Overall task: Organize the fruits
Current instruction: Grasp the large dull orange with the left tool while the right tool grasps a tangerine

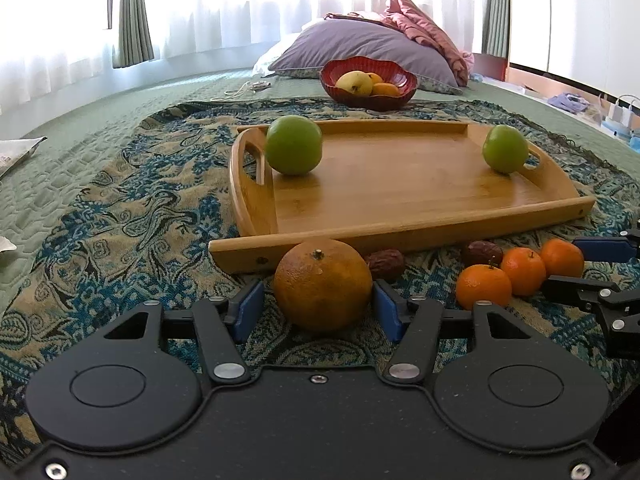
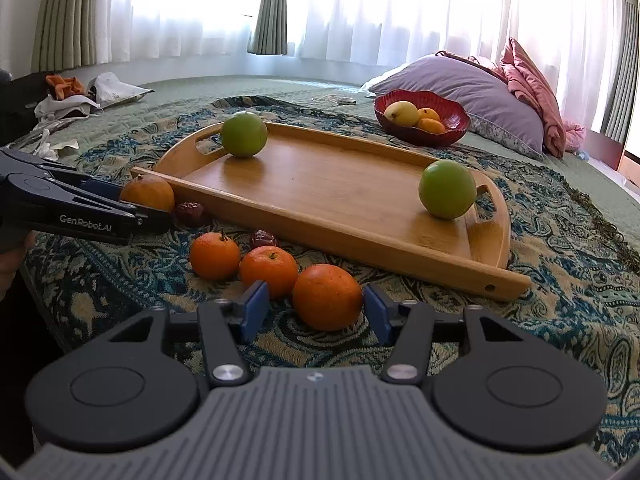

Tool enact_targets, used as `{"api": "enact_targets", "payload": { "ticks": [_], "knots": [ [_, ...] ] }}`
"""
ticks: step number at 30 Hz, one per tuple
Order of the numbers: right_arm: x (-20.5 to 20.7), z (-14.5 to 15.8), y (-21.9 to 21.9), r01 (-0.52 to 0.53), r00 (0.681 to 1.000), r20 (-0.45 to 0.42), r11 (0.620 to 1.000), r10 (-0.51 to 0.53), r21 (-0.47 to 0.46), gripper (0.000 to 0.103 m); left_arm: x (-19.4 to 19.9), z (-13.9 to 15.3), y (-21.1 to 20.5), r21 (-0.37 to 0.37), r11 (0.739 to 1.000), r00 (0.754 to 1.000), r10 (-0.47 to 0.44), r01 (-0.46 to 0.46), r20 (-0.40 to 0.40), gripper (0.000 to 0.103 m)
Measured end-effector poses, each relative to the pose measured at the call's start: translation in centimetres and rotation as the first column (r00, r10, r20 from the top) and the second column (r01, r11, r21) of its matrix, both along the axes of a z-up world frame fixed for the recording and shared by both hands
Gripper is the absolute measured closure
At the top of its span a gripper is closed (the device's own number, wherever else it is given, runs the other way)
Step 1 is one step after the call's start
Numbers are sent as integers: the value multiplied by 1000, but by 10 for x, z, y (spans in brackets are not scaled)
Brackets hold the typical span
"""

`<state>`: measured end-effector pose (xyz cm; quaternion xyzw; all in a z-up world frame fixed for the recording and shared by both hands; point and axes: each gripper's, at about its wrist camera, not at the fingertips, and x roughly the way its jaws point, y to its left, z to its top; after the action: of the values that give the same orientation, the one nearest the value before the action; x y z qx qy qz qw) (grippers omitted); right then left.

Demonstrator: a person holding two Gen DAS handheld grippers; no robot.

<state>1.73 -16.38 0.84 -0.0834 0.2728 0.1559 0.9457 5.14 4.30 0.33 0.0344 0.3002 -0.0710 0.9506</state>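
A wooden tray lies on a patterned cloth and holds two green apples. My left gripper is open around a large dull orange on the cloth before the tray; its pads stand at the fruit's sides. My right gripper is open around a tangerine, with gaps on both sides. Two more tangerines and two dark red dates lie beside it.
A red bowl with a yellow fruit and small oranges stands behind the tray. Pillows lie behind it. Papers and bags lie at the bed's far left. A cable lies on the green bedspread.
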Motion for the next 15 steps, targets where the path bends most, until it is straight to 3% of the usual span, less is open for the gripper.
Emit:
{"api": "enact_targets", "payload": {
  "ticks": [15],
  "knots": [
    [5, -5, -9, 29, 999, -43, 999, -28, 16, 50, 0, -2, -2, -13, 1000, 1000, 9, -8, 15, 51]
  ]
}}
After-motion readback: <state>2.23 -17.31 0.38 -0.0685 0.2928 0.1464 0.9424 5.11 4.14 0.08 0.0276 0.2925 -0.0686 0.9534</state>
